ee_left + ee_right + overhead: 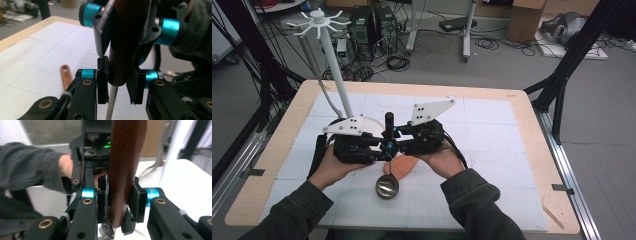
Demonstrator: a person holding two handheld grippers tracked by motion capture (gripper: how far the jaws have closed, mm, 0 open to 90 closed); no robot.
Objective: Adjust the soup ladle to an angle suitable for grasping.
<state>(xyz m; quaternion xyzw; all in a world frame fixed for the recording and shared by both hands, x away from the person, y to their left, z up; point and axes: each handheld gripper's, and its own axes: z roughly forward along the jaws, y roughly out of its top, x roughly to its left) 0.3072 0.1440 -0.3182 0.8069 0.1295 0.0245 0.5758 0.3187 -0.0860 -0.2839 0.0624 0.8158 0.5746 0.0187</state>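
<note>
Holding the ladle's wooden handle (389, 125) upright at frame centre, left gripper (381, 146) and right gripper (398, 142) both clamped on it; bowl (387, 187) low. Keep grips level, avoid twisting.

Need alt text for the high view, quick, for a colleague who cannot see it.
Both hands hold the left gripper and right gripper together, shut on a ladle's dark handle; its metal bowl hangs near the white table, by an orange spatula.
</note>
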